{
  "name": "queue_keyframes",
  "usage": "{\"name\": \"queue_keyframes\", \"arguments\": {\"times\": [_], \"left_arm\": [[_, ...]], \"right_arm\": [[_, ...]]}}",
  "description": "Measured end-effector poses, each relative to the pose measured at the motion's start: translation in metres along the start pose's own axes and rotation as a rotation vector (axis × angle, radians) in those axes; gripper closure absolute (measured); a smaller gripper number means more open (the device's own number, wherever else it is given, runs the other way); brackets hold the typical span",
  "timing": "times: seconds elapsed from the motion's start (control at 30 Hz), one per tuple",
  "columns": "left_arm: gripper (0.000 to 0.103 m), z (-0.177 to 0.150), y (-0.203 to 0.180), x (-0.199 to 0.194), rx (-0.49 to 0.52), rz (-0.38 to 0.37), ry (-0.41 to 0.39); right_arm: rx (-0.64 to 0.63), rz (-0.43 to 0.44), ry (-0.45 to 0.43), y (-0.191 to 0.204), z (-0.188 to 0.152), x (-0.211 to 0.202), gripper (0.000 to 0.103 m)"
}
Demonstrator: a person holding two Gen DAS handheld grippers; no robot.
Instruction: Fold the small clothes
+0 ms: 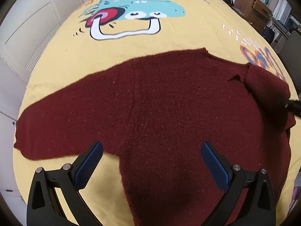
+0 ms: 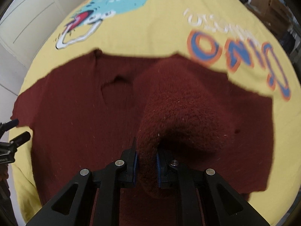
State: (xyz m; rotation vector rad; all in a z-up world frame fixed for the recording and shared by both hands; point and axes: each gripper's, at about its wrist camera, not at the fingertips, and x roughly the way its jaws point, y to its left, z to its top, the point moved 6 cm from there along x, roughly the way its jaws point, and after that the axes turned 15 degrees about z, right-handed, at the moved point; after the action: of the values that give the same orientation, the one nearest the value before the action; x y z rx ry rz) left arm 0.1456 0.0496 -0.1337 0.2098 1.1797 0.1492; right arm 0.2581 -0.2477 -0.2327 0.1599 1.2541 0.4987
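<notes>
Sweater: a dark red knitted sweater (image 1: 169,103) lies spread flat on a bed, body in the middle, one long sleeve (image 1: 56,124) stretched out flat to the left side in the left wrist view.
Bedspread: a yellow bedspread (image 1: 169,39) with a big cartoon print and orange-and-blue lettering covers the bed under the sweater.
Left gripper: the left gripper (image 1: 152,148) hangs just above the sweater near the armpit of the flat sleeve, fingers spread wide with nothing between them; the blue pads (image 1: 214,167) are bare.
Right gripper: the right gripper (image 2: 147,157) has its fingers pinched tight on the end of the other sleeve (image 2: 178,113), which is lifted off the bed and arches over the body of the sweater.
Neck area: a small dark opening (image 2: 116,82) shows in the knit beside the raised sleeve; the view is blurred, so it may be the neckline or just a fold.
Surroundings: white cupboard doors (image 1: 37,18) stand beside the bed.
</notes>
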Motion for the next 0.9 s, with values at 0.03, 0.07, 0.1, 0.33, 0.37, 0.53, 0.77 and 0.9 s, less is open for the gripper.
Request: {"name": "queue_keyframes", "arguments": {"times": [0.03, 0.07, 0.1, 0.33, 0.37, 0.53, 0.77, 0.9], "left_arm": [[0.001, -0.001, -0.001, 0.002, 0.004, 0.002, 0.006], [0.001, -0.003, -0.001, 0.003, 0.007, 0.004, 0.011], [0.001, -0.004, -0.002, 0.004, 0.011, 0.005, 0.015], [0.001, -0.012, -0.002, 0.009, 0.024, 0.011, 0.037], [0.001, -0.013, -0.002, 0.009, 0.029, 0.012, 0.037], [0.001, -0.013, -0.004, 0.008, 0.049, 0.018, 0.034], [0.001, -0.014, -0.019, 0.005, 0.077, 0.011, 0.031], [0.001, -0.015, -0.032, 0.003, 0.098, -0.001, 0.035]], "right_arm": [[0.007, -0.001, 0.012, -0.001, -0.004, 0.006, 0.085], [0.008, -0.001, 0.019, -0.002, -0.006, 0.007, 0.085], [0.005, -0.007, 0.028, -0.002, -0.009, 0.011, 0.081], [-0.038, -0.105, 0.038, -0.008, -0.013, -0.01, 0.031], [-0.039, -0.103, 0.033, -0.01, -0.014, -0.019, 0.03], [-0.031, -0.132, 0.004, -0.037, -0.032, -0.066, 0.025], [0.103, -0.216, -0.017, -0.115, -0.068, -0.104, 0.025], [0.162, -0.232, 0.001, -0.15, -0.092, -0.096, 0.025]]}}
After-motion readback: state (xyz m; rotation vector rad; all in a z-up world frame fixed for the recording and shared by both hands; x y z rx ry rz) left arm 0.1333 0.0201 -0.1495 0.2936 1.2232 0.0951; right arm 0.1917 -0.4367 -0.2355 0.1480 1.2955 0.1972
